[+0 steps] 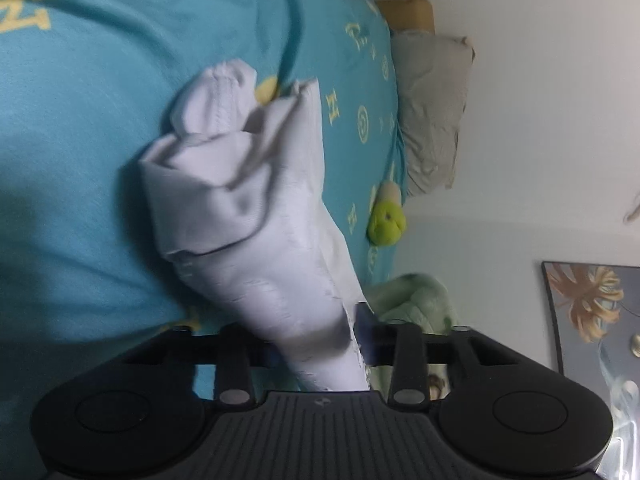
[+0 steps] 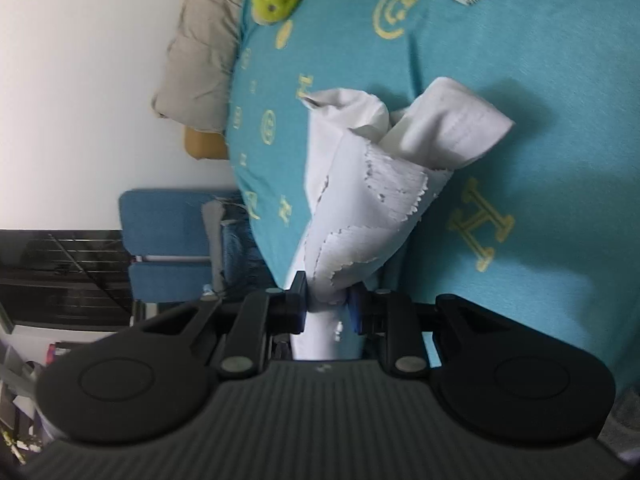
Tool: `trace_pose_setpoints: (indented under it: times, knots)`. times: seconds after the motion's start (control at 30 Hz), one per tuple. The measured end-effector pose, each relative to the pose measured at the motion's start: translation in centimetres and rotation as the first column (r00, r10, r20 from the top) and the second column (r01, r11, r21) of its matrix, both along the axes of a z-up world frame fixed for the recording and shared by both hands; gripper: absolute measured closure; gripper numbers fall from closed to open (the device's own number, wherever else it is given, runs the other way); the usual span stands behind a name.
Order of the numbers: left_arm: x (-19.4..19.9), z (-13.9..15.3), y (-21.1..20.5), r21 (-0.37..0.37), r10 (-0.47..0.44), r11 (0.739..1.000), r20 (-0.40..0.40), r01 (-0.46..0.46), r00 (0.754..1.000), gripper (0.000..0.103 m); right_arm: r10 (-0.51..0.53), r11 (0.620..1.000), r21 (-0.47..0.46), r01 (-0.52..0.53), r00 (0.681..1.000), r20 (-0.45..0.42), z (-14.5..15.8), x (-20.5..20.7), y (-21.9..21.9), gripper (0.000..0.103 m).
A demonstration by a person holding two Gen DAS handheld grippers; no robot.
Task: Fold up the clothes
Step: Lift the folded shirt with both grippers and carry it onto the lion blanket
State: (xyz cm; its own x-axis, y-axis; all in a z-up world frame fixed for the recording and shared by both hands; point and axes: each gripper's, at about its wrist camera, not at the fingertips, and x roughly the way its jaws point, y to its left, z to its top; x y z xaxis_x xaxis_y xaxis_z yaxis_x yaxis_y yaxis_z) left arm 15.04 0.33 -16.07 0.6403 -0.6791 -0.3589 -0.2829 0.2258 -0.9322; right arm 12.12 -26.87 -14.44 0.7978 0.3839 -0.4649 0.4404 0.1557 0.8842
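Observation:
A white garment point(image 1: 256, 200) with a raised textured print hangs bunched above a teal bedspread point(image 1: 80, 140). My left gripper point(image 1: 316, 340) is shut on one end of it; the cloth covers the fingertips. In the right wrist view my right gripper point(image 2: 328, 308) is shut on another part of the same white garment point(image 2: 372, 184), which fans out and folds over itself above the teal bedspread point(image 2: 540, 120).
A grey pillow point(image 1: 436, 112) and a lime green plush toy point(image 1: 386, 220) lie at the bed's edge, with a pale green cloth point(image 1: 416, 296) nearby. A blue chair point(image 2: 172, 240) and a dark shelf point(image 2: 60, 272) stand beside the bed. A framed picture point(image 1: 592, 312) hangs on the wall.

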Motion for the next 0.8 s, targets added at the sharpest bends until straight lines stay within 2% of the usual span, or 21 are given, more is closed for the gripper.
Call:
trace_pose_setpoints:
  times: [0.03,0.1,0.13,0.17,0.27,0.33,0.37,0.4,0.43,0.47,0.5,0.53,0.6,0.67,0.73,0.8]
  knots:
    - [0.0,0.1,0.1,0.011,0.015,1.0,0.003,-0.015,1.0,0.078,0.01,1.0,0.005,-0.01,1.0,-0.018,-0.4,0.2,0.1,0.077]
    - [0.0,0.3,-0.1,0.021,0.019,1.0,0.022,-0.019,1.0,0.08,0.028,1.0,0.009,-0.028,0.999,-0.042,-1.1,0.3,0.3,0.065]
    - [0.1,0.5,-0.3,0.025,0.016,1.0,0.032,-0.017,0.999,0.081,0.03,0.999,0.014,-0.03,0.998,-0.047,-1.4,0.4,0.4,0.049]
    - [0.1,0.6,-0.4,0.033,0.017,0.999,0.044,-0.018,0.999,0.081,0.023,0.999,0.024,-0.022,0.999,-0.048,-1.9,0.5,0.4,0.039]
    - [0.3,0.9,-0.7,0.047,0.022,0.999,0.066,-0.025,0.998,0.082,-0.03,0.999,0.02,0.031,0.997,-0.066,-2.7,0.4,0.4,0.038]
    - [0.5,0.7,-0.7,0.045,0.03,0.998,0.053,-0.032,0.998,0.082,-0.072,0.997,-0.008,0.071,0.994,-0.079,-2.9,0.2,0.2,0.041]
    - [0.7,0.3,-0.7,0.043,0.038,0.998,0.03,-0.039,0.999,0.081,-0.084,0.996,-0.021,0.083,0.994,-0.069,-2.8,0.1,0.1,0.047]
    - [1.0,-0.1,-0.7,0.038,0.045,0.998,0.0,-0.045,0.999,0.08,-0.088,0.996,-0.033,0.087,0.994,-0.057,-2.6,0.0,-0.1,0.066]
    - [1.2,-0.5,-0.8,0.034,0.053,0.998,-0.029,-0.052,0.998,0.075,-0.085,0.996,-0.043,0.083,0.996,-0.043,-2.4,-0.1,-0.1,0.075]
    - [1.5,-0.8,-0.8,0.036,0.052,0.998,-0.053,-0.05,0.997,0.071,-0.083,0.995,-0.054,0.081,0.996,-0.028,-2.1,-0.1,-0.2,0.078]
    - [1.7,-1.1,-0.9,0.037,0.051,0.998,-0.076,-0.049,0.996,0.056,-0.081,0.995,-0.064,0.08,0.997,-0.013,-1.7,-0.1,-0.2,0.08]
    - [1.9,-1.4,-0.9,0.036,0.056,0.998,-0.09,-0.053,0.994,0.05,-0.079,0.994,-0.077,0.079,0.997,0.002,-1.3,-0.1,-0.2,0.081]
    - [2.2,-1.9,-1.0,0.022,0.069,0.998,-0.119,-0.067,0.99,0.048,-0.075,0.992,-0.1,0.077,0.997,0.031,-0.5,-0.3,-0.4,0.082]
    - [2.2,-2.5,-0.9,-0.006,0.097,0.995,-0.143,-0.099,0.985,0.051,-0.075,0.992,-0.095,0.079,0.996,0.047,0.1,-0.7,-0.8,0.083]
    - [1.4,-2.7,0.9,-0.048,0.111,0.992,-0.129,-0.118,0.985,0.07,-0.082,0.994,-0.074,0.086,0.995,0.056,0.7,-0.9,-1.1,0.083]
    - [1.1,-1.9,1.5,-0.07,0.102,0.992,-0.086,-0.108,0.991,0.076,-0.073,0.993,-0.084,0.079,0.995,0.072,1.7,-1.2,-1.3,0.083]
